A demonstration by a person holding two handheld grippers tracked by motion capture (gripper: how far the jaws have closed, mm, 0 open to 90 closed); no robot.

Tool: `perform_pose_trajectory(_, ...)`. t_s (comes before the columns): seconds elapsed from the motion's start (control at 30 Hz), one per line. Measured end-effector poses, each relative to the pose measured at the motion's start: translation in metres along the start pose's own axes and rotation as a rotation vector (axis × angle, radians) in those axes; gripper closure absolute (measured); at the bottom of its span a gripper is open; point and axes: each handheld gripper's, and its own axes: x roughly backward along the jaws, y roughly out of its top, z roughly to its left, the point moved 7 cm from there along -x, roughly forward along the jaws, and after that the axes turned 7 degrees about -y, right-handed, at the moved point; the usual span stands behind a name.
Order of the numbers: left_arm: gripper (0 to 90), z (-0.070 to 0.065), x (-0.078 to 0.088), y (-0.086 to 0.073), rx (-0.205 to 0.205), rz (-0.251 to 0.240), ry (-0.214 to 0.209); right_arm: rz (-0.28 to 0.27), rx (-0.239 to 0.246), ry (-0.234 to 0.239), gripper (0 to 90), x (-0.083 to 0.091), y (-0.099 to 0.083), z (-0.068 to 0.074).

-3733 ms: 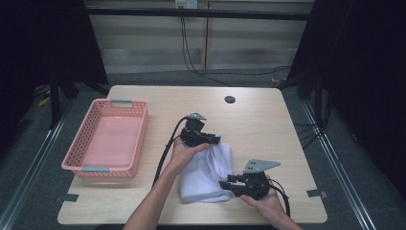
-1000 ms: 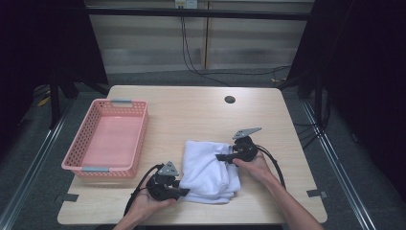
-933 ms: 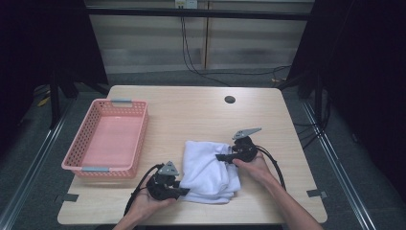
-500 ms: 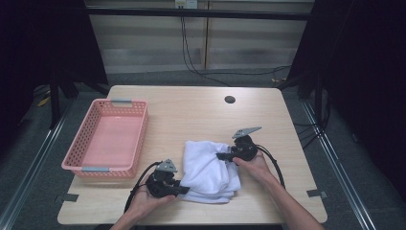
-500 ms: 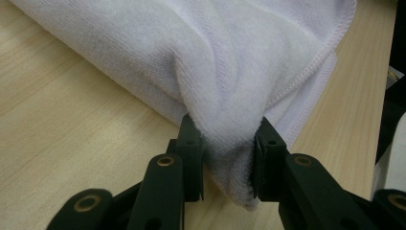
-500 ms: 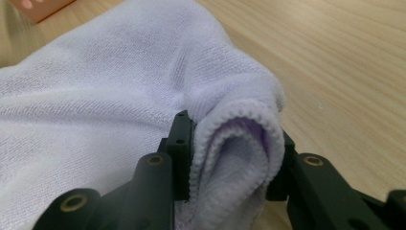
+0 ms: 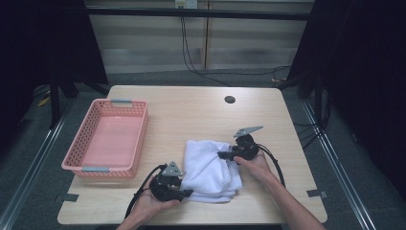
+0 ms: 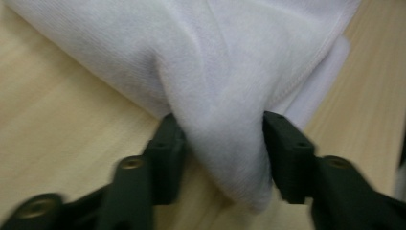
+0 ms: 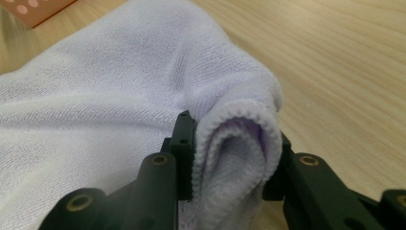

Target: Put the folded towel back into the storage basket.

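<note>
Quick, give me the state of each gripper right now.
Left gripper: jaws just opened a little, pads pressing a bunched corner of the white towel.
Right gripper: closed on a folded edge of the towel.

A pale wooden table (image 7: 191,110) is standing on grey carpet (image 7: 344,191), black curtains (image 7: 364,57) hanging at both sides.

I count one white towel (image 7: 210,165), one pink basket (image 7: 107,139), one wooden table (image 7: 191,110) with one dark round hole (image 7: 230,99) in it, and two grippers, a left gripper (image 7: 187,192) and a right gripper (image 7: 221,155).
</note>
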Motion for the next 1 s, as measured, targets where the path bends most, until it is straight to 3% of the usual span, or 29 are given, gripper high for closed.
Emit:
perform_pose_trajectory(0.17,72.2,0.001,0.002,0.004,0.025,-0.017,-0.035,0.002,-0.011,0.005,67.3,0.001,0.001,-0.002)
perform_pose_trajectory(0.43,73.5,-0.002,0.009,0.017,0.031,-0.092,-0.072,-0.013,-0.021,-0.009,68.1,0.005,0.008,-0.006)
perform_pose_trajectory(0.73,73.4,-0.009,0.016,0.031,0.021,-0.149,-0.088,-0.077,-0.032,-0.011,68.3,0.027,0.021,-0.008)
perform_pose_trajectory(1.0,73.5,-0.011,0.021,0.044,0.018,-0.187,-0.104,-0.084,-0.034,-0.012,68.4,0.037,0.030,-0.011)
